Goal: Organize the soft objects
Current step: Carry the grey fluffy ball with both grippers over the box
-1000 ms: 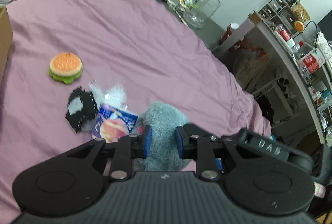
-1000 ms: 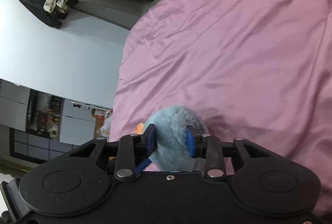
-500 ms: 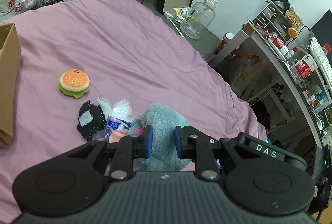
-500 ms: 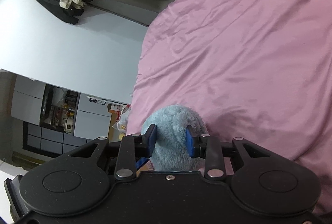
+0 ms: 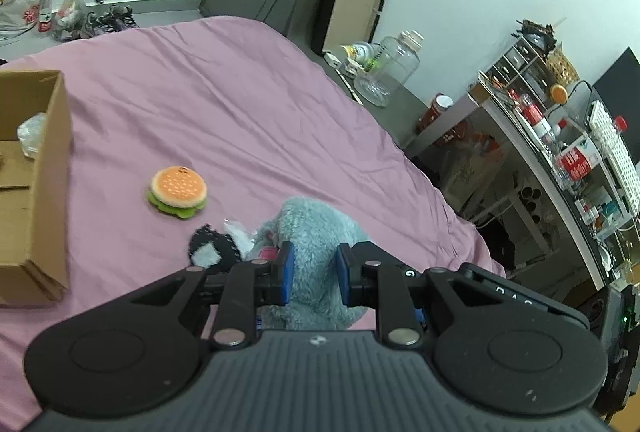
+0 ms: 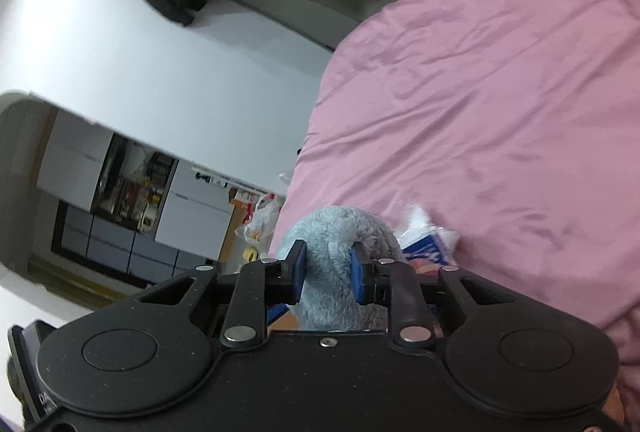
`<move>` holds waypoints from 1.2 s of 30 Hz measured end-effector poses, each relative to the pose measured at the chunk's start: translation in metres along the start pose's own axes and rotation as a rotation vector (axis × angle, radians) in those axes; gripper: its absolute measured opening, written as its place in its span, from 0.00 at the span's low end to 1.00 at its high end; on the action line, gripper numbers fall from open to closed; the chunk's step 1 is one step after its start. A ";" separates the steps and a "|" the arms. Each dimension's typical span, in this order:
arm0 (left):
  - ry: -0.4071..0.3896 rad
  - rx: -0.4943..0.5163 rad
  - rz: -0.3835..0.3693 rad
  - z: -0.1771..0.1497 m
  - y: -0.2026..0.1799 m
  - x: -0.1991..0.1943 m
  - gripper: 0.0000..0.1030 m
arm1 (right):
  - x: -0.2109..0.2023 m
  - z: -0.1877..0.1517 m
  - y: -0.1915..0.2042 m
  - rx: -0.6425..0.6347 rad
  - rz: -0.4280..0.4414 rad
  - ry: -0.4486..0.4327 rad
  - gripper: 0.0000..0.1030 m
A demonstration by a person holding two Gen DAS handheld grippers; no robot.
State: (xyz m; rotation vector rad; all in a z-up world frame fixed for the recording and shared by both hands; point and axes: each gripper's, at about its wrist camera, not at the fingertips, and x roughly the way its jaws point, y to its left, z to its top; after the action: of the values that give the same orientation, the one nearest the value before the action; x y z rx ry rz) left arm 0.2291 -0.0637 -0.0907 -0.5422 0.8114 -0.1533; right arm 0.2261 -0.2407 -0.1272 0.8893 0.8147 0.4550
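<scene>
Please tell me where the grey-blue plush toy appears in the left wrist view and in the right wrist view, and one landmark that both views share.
Left wrist view: the grey-blue plush toy is at bottom centre, clamped by the left gripper.
Right wrist view: the toy is at bottom centre, clamped by the right gripper.
Shared landmark: the pink bedsheet.

A fluffy grey-blue plush toy sits at 6 o'clock on the pink bedspread, pinched on both sides between blue pads. A plush hamburger, orange bun over green lettuce, lies flat at 10 o'clock from it, well apart. A black-and-white knitted piece rests just beside the plush at 9 o'clock, partly hidden. An open cardboard box stands at far left.
</scene>
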 end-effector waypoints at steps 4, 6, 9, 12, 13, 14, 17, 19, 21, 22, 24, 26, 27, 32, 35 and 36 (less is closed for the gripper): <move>-0.017 -0.017 0.003 0.005 0.014 -0.012 0.20 | 0.010 -0.006 0.015 -0.029 0.011 0.011 0.22; -0.023 -0.027 0.003 0.007 0.022 -0.018 0.20 | 0.015 -0.009 0.022 -0.040 0.014 0.018 0.22; -0.032 -0.040 0.008 0.011 0.032 -0.025 0.20 | 0.024 -0.014 0.033 -0.052 0.017 0.029 0.22; -0.039 -0.051 0.007 0.014 0.043 -0.031 0.20 | 0.030 -0.020 0.045 -0.068 0.017 0.035 0.22; -0.042 -0.053 0.004 0.016 0.047 -0.034 0.20 | 0.031 -0.021 0.048 -0.074 0.017 0.034 0.22; -0.045 -0.053 0.002 0.016 0.050 -0.036 0.20 | 0.033 -0.023 0.052 -0.080 0.017 0.034 0.22; -0.052 -0.064 -0.001 0.020 0.059 -0.041 0.20 | 0.039 -0.026 0.061 -0.094 0.016 0.037 0.22; -0.058 -0.071 -0.003 0.022 0.064 -0.044 0.20 | 0.043 -0.029 0.068 -0.110 0.016 0.038 0.22; -0.062 -0.080 -0.005 0.024 0.071 -0.047 0.20 | 0.047 -0.032 0.074 -0.122 0.016 0.043 0.22; -0.063 -0.085 -0.006 0.025 0.075 -0.048 0.20 | 0.049 -0.033 0.077 -0.124 0.016 0.045 0.22; -0.068 -0.091 -0.005 0.027 0.081 -0.052 0.20 | 0.054 -0.036 0.081 -0.130 0.020 0.050 0.22; -0.073 -0.097 -0.002 0.029 0.088 -0.056 0.20 | 0.059 -0.039 0.087 -0.136 0.022 0.055 0.22; -0.077 -0.099 -0.001 0.031 0.092 -0.058 0.20 | 0.062 -0.041 0.089 -0.138 0.025 0.058 0.22; -0.094 -0.110 0.004 0.038 0.109 -0.070 0.20 | 0.075 -0.050 0.106 -0.155 0.038 0.067 0.22; -0.107 -0.118 0.015 0.042 0.120 -0.076 0.20 | 0.085 -0.055 0.114 -0.167 0.048 0.076 0.22; -0.109 -0.122 0.017 0.043 0.124 -0.078 0.20 | 0.088 -0.058 0.116 -0.171 0.050 0.079 0.22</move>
State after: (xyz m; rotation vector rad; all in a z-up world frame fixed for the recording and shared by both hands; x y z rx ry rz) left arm 0.1973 0.0853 -0.0803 -0.6531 0.7221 -0.0579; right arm 0.2328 -0.0880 -0.0909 0.7382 0.8141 0.5979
